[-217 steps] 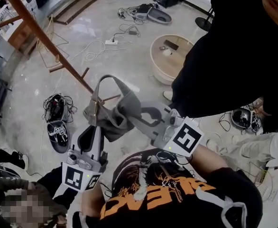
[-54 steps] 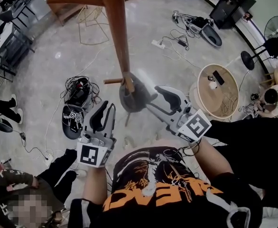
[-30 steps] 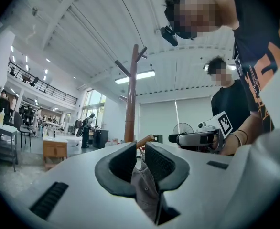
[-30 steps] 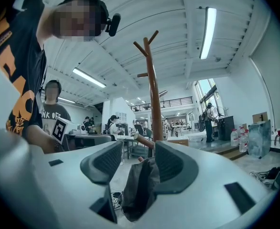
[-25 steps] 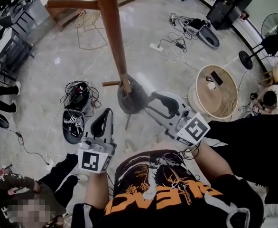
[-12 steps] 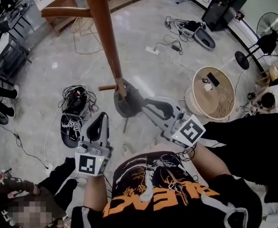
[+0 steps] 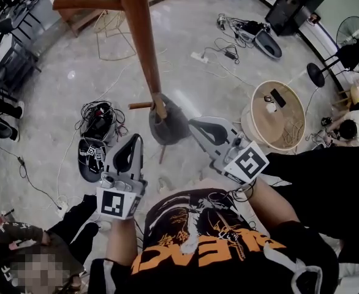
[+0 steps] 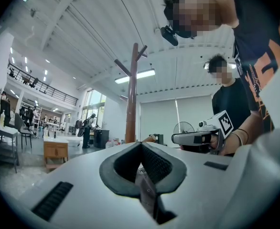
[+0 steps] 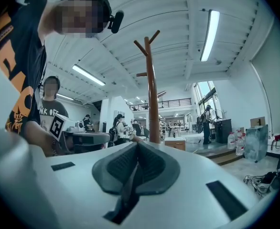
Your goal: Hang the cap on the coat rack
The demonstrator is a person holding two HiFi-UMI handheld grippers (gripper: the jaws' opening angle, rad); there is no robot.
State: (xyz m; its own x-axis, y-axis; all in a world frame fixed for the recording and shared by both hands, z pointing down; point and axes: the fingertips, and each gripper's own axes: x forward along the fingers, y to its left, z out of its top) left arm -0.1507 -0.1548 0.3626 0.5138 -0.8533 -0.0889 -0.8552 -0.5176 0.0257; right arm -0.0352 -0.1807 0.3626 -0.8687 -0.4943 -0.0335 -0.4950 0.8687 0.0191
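Observation:
The grey cap (image 7: 167, 126) hangs on a short lower peg of the brown wooden coat rack (image 7: 144, 48), seen in the head view. My right gripper (image 7: 193, 124) is shut with nothing between its pads, a small gap to the right of the cap. Lower left of the cap, my left gripper (image 7: 136, 139) is also shut and empty. In the left gripper view, the left gripper (image 8: 141, 144) points at the rack pole (image 8: 130, 99). Beyond the right gripper (image 9: 137, 144) in its own view, the rack pole (image 9: 152, 94) rises with forked top pegs.
A round wooden table (image 7: 260, 133) stands to the right, with a floor fan (image 7: 346, 41) behind it. Tangled cables and gear (image 7: 97, 124) lie on the floor at left. One person (image 7: 20, 250) crouches at lower left, another in black (image 7: 326, 170) stands at right.
The right gripper, which touched the cap a second ago, has drawn back a little to the right. The cap stays hanging on the peg. The left gripper has barely moved.

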